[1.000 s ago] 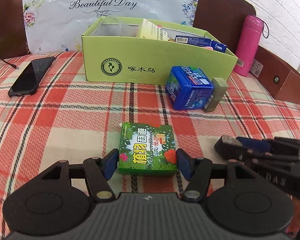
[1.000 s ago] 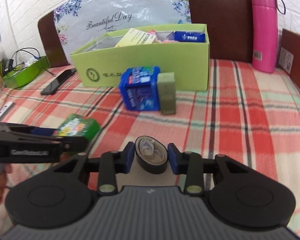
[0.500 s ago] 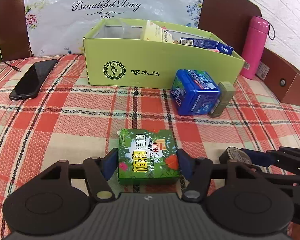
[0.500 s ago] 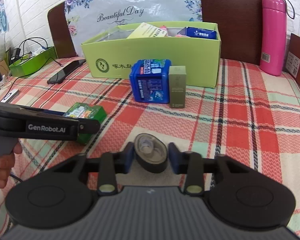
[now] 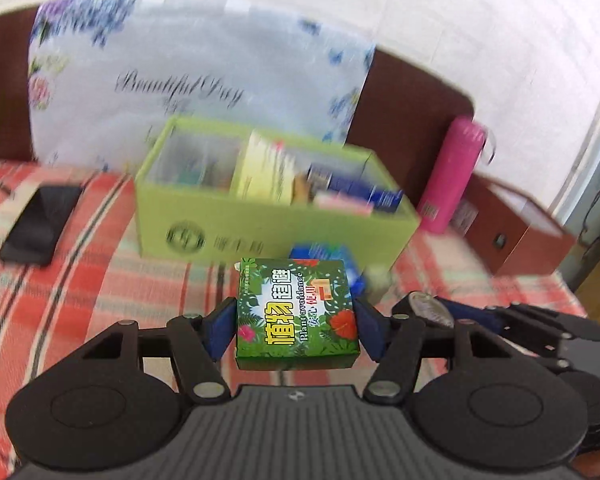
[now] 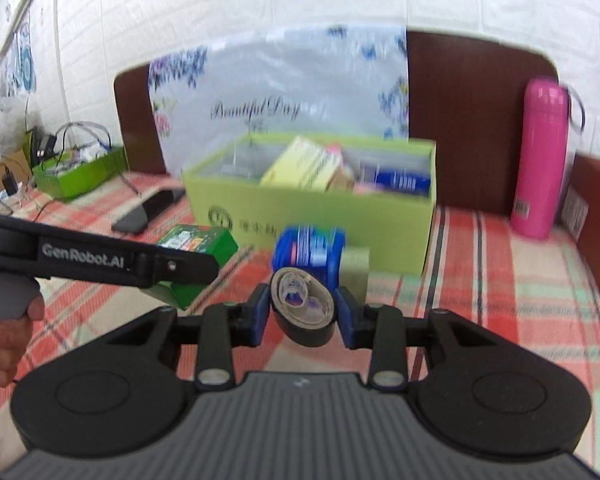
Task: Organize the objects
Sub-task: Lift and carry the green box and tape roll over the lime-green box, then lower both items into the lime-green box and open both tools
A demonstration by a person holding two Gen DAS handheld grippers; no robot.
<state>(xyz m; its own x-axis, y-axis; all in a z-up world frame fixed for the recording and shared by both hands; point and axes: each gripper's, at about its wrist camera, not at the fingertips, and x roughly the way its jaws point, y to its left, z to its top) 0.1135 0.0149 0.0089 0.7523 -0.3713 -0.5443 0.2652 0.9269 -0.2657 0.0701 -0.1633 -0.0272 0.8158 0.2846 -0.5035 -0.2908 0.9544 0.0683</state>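
Observation:
My left gripper is shut on a green printed box and holds it above the checked tablecloth; the box also shows in the right wrist view. My right gripper is shut on a black tape roll, also lifted; the roll shows in the left wrist view. The light green cardboard box with several packets inside stands behind. A blue box and a grey-green block lie in front of it.
A black phone lies at the left. A pink bottle and a brown wooden box stand at the right. A floral bag leans on the headboard. A green tray with cables sits far left.
Both grippers have risen off the cloth with their loads and moved toward the light green box. The views are now motion-blurred.

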